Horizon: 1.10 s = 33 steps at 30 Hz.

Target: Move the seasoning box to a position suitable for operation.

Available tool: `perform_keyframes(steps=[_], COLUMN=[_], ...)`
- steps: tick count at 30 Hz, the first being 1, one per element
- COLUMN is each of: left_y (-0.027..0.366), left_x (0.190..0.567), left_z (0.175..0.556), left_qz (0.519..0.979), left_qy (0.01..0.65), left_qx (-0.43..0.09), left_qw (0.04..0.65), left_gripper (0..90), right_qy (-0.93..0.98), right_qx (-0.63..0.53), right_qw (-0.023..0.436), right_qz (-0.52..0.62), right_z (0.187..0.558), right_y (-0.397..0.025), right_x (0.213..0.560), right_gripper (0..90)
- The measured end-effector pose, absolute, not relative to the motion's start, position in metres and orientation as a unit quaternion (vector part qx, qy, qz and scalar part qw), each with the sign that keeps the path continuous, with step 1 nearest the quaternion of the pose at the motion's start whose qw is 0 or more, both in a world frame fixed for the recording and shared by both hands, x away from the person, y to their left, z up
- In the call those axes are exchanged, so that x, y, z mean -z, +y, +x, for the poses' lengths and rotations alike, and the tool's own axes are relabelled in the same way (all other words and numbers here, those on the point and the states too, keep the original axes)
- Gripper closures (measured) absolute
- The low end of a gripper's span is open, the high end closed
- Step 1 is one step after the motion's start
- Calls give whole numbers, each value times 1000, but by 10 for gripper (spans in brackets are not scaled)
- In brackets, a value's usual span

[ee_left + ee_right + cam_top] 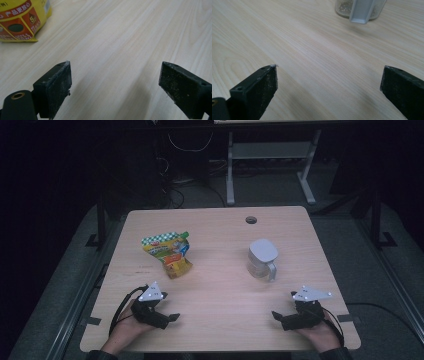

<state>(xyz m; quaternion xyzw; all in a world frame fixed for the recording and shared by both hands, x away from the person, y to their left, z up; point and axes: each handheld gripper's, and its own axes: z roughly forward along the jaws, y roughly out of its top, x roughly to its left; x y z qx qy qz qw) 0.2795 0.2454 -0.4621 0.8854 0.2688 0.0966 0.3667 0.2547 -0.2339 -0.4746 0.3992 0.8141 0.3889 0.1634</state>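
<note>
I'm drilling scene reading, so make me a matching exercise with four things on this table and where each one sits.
1. yellow and green foil pouch
2. clear plastic jug with grey lid
3. left hand-held gripper
4. round cable hole

A. near left edge, jaws open
B. far side of the light wooden table
C. left of centre, lying flat
D. right of centre, upright

Pairs: 1-C, 2-D, 3-A, 4-B

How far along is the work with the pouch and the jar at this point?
Nothing looks done yet. The yellow pouch lies flat on the table, and the lidded clear jar stands upright apart from it. In hand: the left gripper and right gripper rest near the table's front edge, jaws open, with nothing between them. Left: reaching and grasping either item, by the look of it.
</note>
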Motion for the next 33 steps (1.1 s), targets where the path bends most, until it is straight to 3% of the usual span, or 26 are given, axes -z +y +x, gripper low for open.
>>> perform_keyframes(steps=[20,33], left_y=[246,242], left_x=[457,455], left_z=[277,275], left_qz=[874,875], left_qy=[279,271], left_qx=[-101,-97], left_qw=[384,390], left_gripper=[132,131], right_qy=[804,789], right_qx=[-388,-402], right_qw=[184,195], right_qz=[411,422], right_z=[262,280], right_y=[-229,-223], right_x=[466,456], right_gripper=[8,62])
